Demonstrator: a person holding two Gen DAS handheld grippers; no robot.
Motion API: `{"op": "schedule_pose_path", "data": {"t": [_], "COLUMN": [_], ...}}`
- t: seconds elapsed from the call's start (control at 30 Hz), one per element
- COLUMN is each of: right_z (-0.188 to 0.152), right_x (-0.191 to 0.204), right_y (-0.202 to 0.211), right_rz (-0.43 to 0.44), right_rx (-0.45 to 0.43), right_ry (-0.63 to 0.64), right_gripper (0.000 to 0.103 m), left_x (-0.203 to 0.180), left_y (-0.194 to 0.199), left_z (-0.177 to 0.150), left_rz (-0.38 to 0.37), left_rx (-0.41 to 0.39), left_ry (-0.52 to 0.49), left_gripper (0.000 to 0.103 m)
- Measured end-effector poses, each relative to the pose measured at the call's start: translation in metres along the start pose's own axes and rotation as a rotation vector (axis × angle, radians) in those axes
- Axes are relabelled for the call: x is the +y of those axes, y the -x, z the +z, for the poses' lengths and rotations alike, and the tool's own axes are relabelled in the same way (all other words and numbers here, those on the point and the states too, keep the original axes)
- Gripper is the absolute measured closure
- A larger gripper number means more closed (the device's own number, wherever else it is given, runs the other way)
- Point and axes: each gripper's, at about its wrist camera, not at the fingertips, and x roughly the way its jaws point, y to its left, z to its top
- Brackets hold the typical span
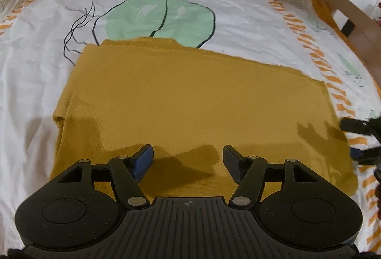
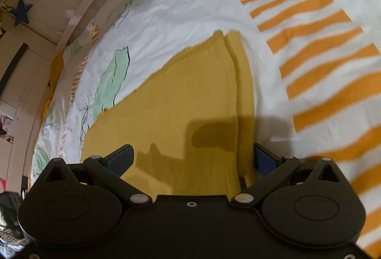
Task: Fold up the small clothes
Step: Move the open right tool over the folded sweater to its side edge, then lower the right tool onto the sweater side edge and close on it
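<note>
Fingers of the left gripper (image 1: pixel 188 161) were seen apart, with nothing between them, above the near edge of the mustard garment (image 1: pixel 181 101), which was laid flat and folded on the leaf-printed bedsheet (image 1: pixel 42 73). Right gripper (image 2: pixel 193 159) was likewise held spread over the garment's right folded edge, unclamped.

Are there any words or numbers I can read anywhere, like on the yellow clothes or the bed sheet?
None: no words or numbers can be read in either view.
The mustard garment is plain.
The bed sheet has only leaf drawings and orange stripes.
The blue star on the wall has no writing.
The left gripper bears only a small crosshair mark.
</note>
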Motion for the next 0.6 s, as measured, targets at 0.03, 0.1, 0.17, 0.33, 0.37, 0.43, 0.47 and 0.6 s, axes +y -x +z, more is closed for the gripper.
{"op": "schedule_pose_path", "data": {"t": [0.03, 0.1, 0.17, 0.33, 0.37, 0.43, 0.47, 0.6], "right_z": [-0.003, -0.008, -0.012, -0.013, -0.013, -0.012, -0.012, -0.012], "right_x": [0.000, -0.001, -0.002, -0.003, -0.005, -0.007, -0.008, -0.017], "right_y": [0.001, 0.005, 0.007, 0.004, 0.002, 0.000, 0.002, 0.003], "right_rz": [0.000, 0.001, 0.001, -0.001, 0.003, 0.014, 0.022, 0.071], "right_rx": [0.008, 0.017, 0.028, 0.040, 0.040, 0.043, 0.044, 0.038], "right_ry": [-0.007, -0.013, -0.018, -0.010, -0.013, -0.020, -0.024, -0.064], "right_gripper": [0.000, 0.000, 0.000, 0.000, 0.000, 0.000, 0.000, 0.000], "left_x": [0.000, 0.000, -0.001, -0.012, -0.016, -0.024, -0.027, -0.030], "left_y": [-0.002, -0.006, -0.009, -0.016, -0.019, -0.024, -0.026, -0.030], "left_z": [0.000, -0.001, -0.002, -0.006, -0.006, -0.007, -0.008, -0.010], "left_rz": [0.006, 0.018, 0.029, 0.052, 0.058, 0.073, 0.084, 0.102], "left_rx": [0.004, 0.012, 0.017, 0.026, 0.033, 0.048, 0.048, 0.041], "left_ry": [-0.001, -0.008, -0.019, -0.080, -0.105, -0.146, -0.150, -0.145], "left_gripper": [0.040, 0.040, 0.039, 0.022, 0.015, 0.006, 0.000, 0.000]}}
